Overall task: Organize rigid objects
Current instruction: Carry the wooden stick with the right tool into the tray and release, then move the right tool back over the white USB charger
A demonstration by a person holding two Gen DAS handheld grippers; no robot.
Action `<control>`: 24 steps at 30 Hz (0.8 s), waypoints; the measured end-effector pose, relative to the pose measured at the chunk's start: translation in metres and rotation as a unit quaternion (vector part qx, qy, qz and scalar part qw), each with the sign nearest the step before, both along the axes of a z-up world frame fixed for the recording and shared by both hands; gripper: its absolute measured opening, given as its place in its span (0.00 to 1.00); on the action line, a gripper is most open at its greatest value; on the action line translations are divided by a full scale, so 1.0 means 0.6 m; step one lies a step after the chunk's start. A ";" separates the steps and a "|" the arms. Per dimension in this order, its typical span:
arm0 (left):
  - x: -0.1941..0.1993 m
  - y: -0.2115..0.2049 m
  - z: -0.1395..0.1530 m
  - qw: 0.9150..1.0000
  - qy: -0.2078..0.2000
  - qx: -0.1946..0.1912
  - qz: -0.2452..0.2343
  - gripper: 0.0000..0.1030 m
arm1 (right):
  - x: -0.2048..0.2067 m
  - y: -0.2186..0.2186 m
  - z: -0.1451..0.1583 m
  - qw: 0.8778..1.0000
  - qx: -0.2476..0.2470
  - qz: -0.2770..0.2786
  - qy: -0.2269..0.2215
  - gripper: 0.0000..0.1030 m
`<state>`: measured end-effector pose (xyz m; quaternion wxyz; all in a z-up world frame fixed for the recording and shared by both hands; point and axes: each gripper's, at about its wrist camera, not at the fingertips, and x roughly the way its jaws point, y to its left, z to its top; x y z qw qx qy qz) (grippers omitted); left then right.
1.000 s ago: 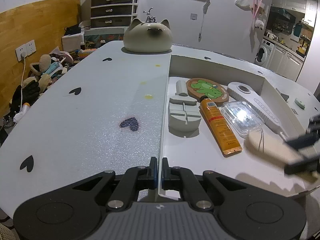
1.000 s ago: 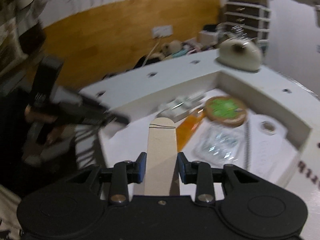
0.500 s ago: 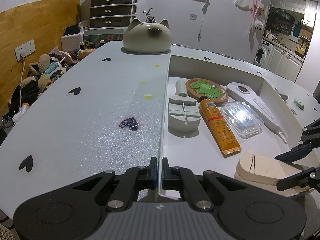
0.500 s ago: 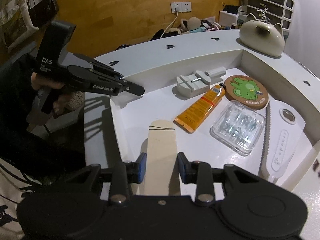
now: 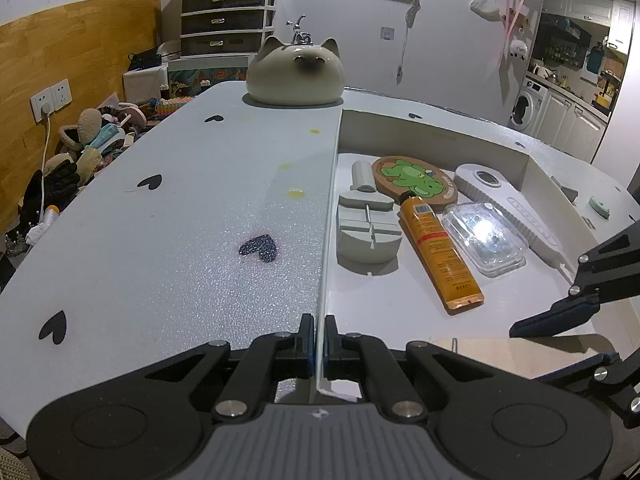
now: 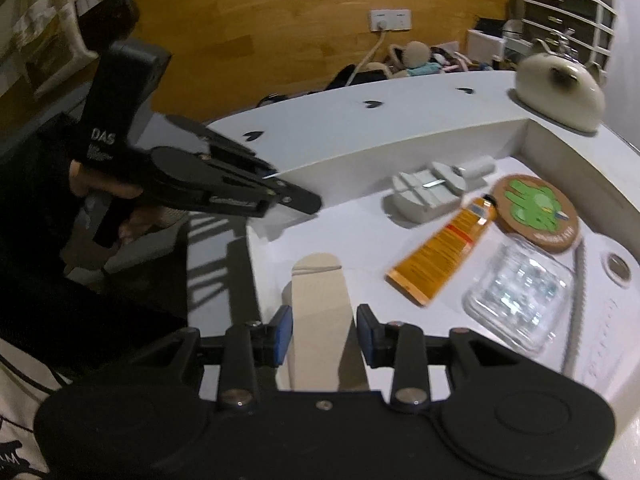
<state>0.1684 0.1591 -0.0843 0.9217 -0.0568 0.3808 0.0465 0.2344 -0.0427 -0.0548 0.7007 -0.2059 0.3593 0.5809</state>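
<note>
A white box (image 5: 440, 132) stands open, its heart-printed lid (image 5: 180, 220) lying flat to the left. My left gripper (image 5: 318, 344) is shut on the thin box wall at the near corner; in the right wrist view the left gripper (image 6: 308, 200) juts in from the left. A flat beige wooden piece (image 6: 320, 300) sits between the blue pads of my right gripper (image 6: 324, 336), which is shut on it. That wooden piece (image 5: 480, 356) lies low along the box's front wall, with the right fingers (image 5: 560, 316) over its end.
Inside the box lie a grey slotted tool block (image 5: 368, 232), an orange tube (image 5: 440, 256), a round frog coaster (image 5: 416, 180), a clear plastic case (image 5: 484, 236) and a long white device (image 5: 516, 208). A cat-shaped ceramic pot (image 5: 294, 76) stands behind the lid.
My right gripper has carried the wooden piece down into the front of the box and leftward, toward the left gripper. The left gripper has kept still on the wall.
</note>
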 end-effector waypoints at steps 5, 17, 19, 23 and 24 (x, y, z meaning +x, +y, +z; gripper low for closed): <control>0.000 0.000 0.000 1.000 0.000 0.000 0.000 0.03 | 0.006 0.002 0.000 1.000 0.000 -0.007 0.017 0.35; 0.001 0.000 0.000 1.000 0.000 0.001 0.000 0.03 | 0.009 -0.014 0.004 0.999 -0.018 -0.045 0.013 0.43; 0.001 0.000 0.000 1.000 0.001 0.001 0.000 0.03 | 0.010 -0.022 0.006 0.998 -0.019 -0.061 0.011 0.46; 0.001 0.000 0.000 1.000 0.001 0.001 0.001 0.03 | 0.013 -0.034 0.013 0.996 -0.015 -0.083 0.009 0.53; 0.001 0.000 0.000 1.000 0.001 0.001 0.001 0.03 | 0.013 -0.034 0.013 0.996 -0.015 -0.083 0.009 0.54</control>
